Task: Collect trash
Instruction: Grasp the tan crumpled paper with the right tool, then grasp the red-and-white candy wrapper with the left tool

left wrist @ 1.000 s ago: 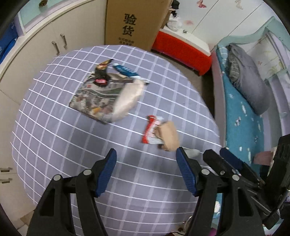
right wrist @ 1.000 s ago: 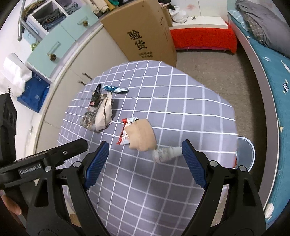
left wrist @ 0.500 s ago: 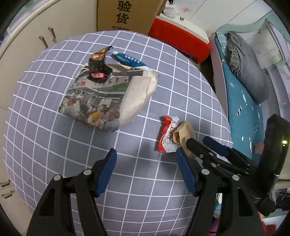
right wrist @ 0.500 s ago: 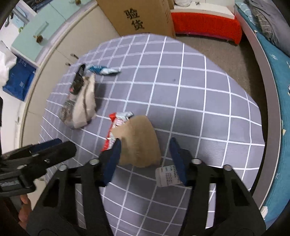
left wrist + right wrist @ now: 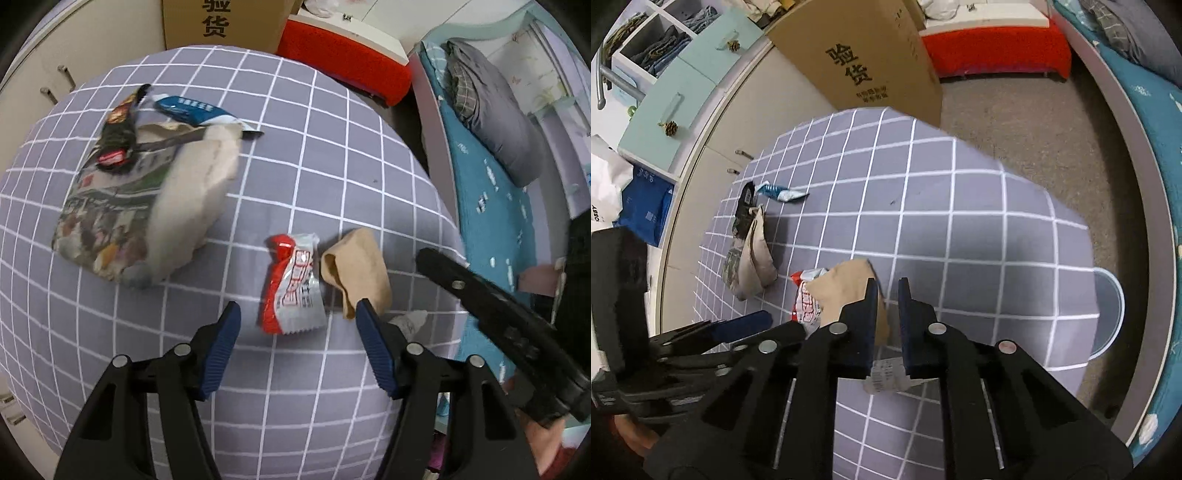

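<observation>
Table (image 5: 332, 155) under a grey-lilac cloth with a white grid.

Far left of the cloth: a flattened paper bag with a printed photo side (image 5: 147, 206), lying flat. A black snack wrapper (image 5: 118, 133) rests on its upper corner; a blue-and-white wrapper (image 5: 199, 110) lies just beside that, touching the bag's top edge.

Centre: a red-and-white foil snack wrapper (image 5: 291, 284), flat on the cloth. The left hand-held gripper (image 5: 297, 332) hangs over it, pointing steeply down, blue pads apart and easing inward, the wrapper's near end between them. Pads not touching it.

Just right of the wrapper, touching or nearly so: a tan crumpled paper bag (image 5: 354, 269). In the right wrist view the right hand-held gripper (image 5: 888, 299) has its pads drawn together on the near edge of this tan bag (image 5: 846, 288), paper pinched between them. A small white printed scrap (image 5: 886, 376) shows under the same pads; whether it is also pinched, cannot tell.

Right of the table, on the floor: a pale translucent bin (image 5: 1108, 314), partly hidden by the table edge.

Behind the table: a brown cardboard box with black characters (image 5: 864, 62) standing against it.
</observation>
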A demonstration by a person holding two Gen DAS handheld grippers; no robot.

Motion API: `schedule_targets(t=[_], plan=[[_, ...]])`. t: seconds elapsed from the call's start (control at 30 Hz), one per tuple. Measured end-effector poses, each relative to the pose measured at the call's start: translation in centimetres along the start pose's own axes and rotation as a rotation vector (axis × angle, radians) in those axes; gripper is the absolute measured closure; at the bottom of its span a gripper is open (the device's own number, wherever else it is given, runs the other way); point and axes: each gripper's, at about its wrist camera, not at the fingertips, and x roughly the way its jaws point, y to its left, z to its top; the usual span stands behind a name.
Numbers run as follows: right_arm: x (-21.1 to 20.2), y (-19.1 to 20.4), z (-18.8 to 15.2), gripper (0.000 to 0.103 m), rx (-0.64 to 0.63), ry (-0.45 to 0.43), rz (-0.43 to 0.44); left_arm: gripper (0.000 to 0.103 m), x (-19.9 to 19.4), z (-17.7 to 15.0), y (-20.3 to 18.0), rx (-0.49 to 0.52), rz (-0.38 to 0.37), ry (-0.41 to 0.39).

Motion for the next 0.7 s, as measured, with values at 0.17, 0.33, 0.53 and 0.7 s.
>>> schedule_targets(t=[0.17,0.33,0.53,0.7], plan=[[-0.4,0.0,0.1,0.083,-0.004,-0.017,-0.02,0.044,0.7,0.1,-0.1,-0.002,0.02,-0.001],[0.8,1.2,-0.1,0.053,-0.046,0.013,0.002,0.044,-0.5,0.2,1.3,-0.038,0.022,-0.041],[3.4,3.0,-0.3,0.053,-0.089,0.081,0.002,0.047,-0.9,0.1,3.7,-0.073,0.037,-0.032],[4.4,3.8,-0.4,0.057,-0.144,0.112,-0.022,0.047,-0.8,-0.2,4.3,-0.058,0.035,-0.025]])
